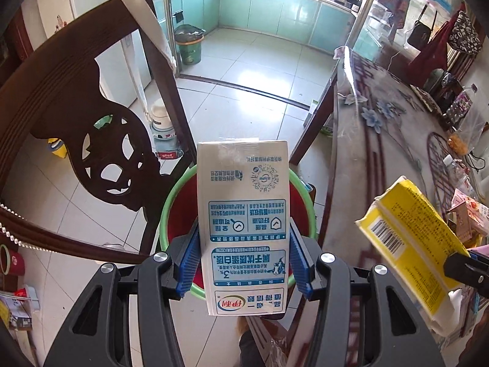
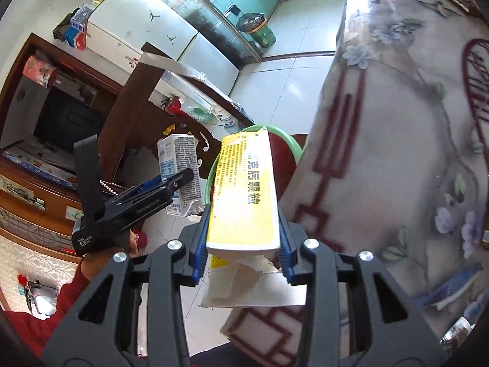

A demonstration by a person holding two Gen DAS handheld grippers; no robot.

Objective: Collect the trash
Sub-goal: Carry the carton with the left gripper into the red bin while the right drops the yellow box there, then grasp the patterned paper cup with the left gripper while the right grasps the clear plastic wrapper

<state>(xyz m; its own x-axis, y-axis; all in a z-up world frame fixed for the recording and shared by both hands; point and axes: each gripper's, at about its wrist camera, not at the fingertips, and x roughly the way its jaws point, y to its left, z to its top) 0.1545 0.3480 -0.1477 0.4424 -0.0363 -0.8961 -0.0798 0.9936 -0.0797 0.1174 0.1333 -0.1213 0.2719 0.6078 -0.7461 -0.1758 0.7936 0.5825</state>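
While your left gripper clamps the milk carton, its blue print reads upside down. Carton's length runs away from you, over the bin. Your right gripper clamps the yellow box, barcode at its end.

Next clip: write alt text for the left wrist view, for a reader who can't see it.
The left tool grips a white-and-blue milk carton above a green-rimmed bin with a red liner. At right, a yellow box is carried over the floral-clothed table; a dark wooden chair stands left.
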